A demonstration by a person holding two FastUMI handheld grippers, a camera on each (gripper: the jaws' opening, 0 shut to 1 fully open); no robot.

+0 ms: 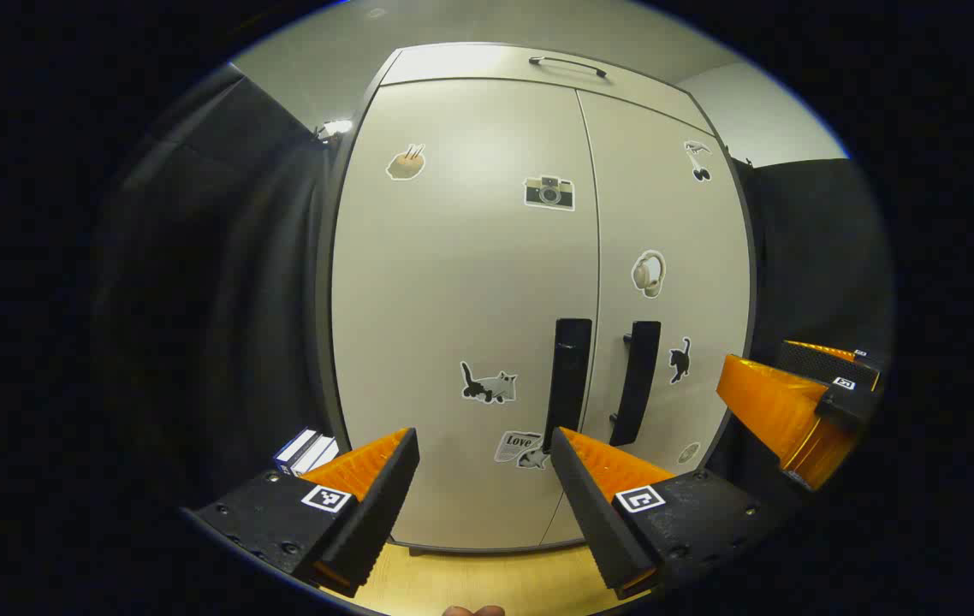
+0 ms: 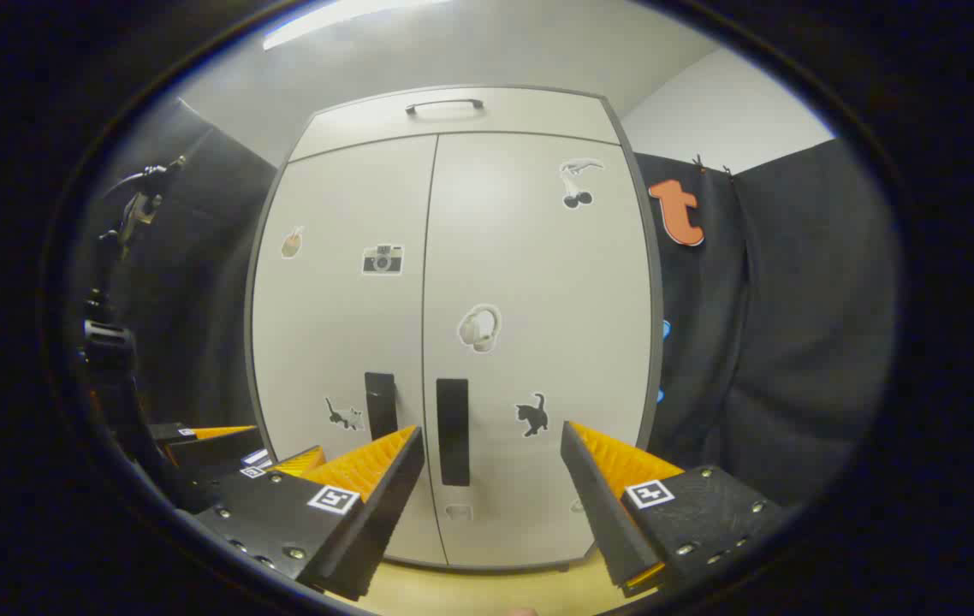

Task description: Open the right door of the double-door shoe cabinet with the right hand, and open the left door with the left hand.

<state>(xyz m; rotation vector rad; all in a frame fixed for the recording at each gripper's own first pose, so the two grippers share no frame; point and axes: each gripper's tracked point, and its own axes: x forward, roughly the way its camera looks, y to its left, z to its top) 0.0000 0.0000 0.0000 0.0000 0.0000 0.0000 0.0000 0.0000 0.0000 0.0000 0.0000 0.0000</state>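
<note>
Both doors of the shoe cabinet (image 2: 453, 342) are shut, straight ahead. The left tongs (image 1: 483, 445) gape wide, gripping nothing, short of the left door's handle (image 1: 569, 376). The right tongs (image 2: 491, 441) are spread just as wide and empty, with the right door's handle (image 2: 453, 432) framed between them, untouched.
</note>
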